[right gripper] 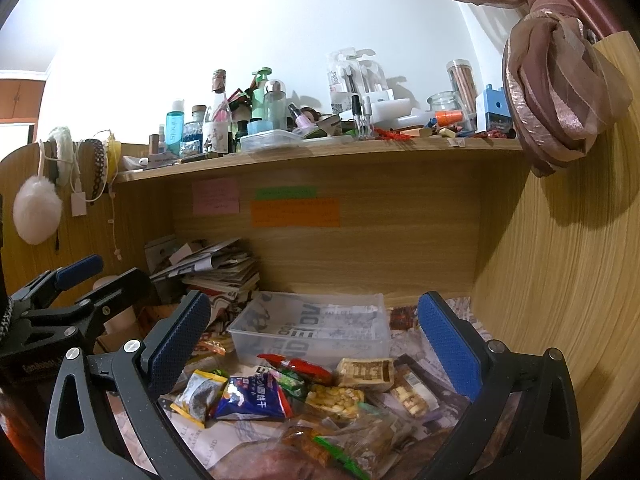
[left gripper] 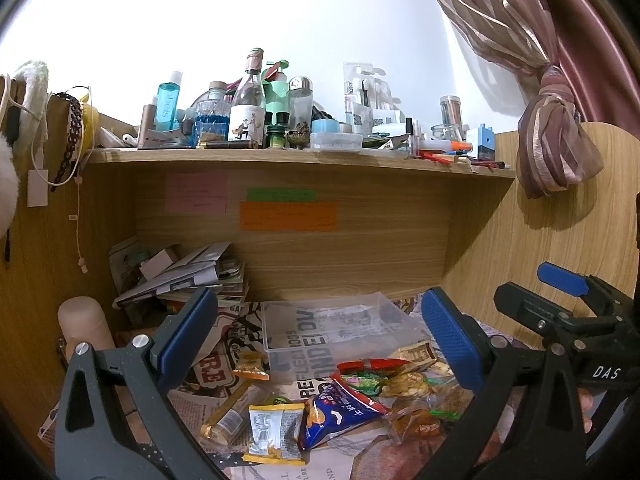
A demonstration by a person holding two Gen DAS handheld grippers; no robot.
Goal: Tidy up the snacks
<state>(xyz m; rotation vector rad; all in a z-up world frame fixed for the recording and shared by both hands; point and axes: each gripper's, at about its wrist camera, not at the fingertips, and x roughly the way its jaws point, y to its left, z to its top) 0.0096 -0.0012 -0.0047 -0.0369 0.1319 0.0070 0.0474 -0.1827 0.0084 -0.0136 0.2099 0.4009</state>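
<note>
Snack packets (left gripper: 344, 404) lie in a loose heap on the newspaper-print desk cover (left gripper: 218, 376), near the viewer and in front of a clear plastic bin (left gripper: 320, 330). The bin stands just behind the heap, toward the far wooden back panel; nothing can be made out inside it, only the print showing through its walls. Within the heap, a blue chip bag (left gripper: 340, 412) sits at centre, a yellow-edged packet (left gripper: 272, 432) lies to its left, a red-and-green packet (left gripper: 368, 370) lies just behind it, and a brown-and-cream biscuit packet (right gripper: 366, 372) lies at the right, close to the bin's near wall. 1 small orange packet (left gripper: 250, 366) lies apart at the left, beside the bin's near-left corner. Clear bags of golden snacks (right gripper: 336, 398) fill the near right of the heap.

Left gripper (left gripper: 320, 336): jaws spread wide, holding nothing, above the heap. Right gripper (right gripper: 316, 336): jaws likewise spread wide and holding nothing, above the same heap; it also appears at the right edge of the left wrist view.

Surroundings: a stack of papers and magazines (left gripper: 192, 276) at far left under a shelf (left gripper: 300, 156) crowded with bottles; 3 coloured sticky notes (left gripper: 288, 216) on the back panel; a knotted pink curtain (left gripper: 556, 140) at right.
</note>
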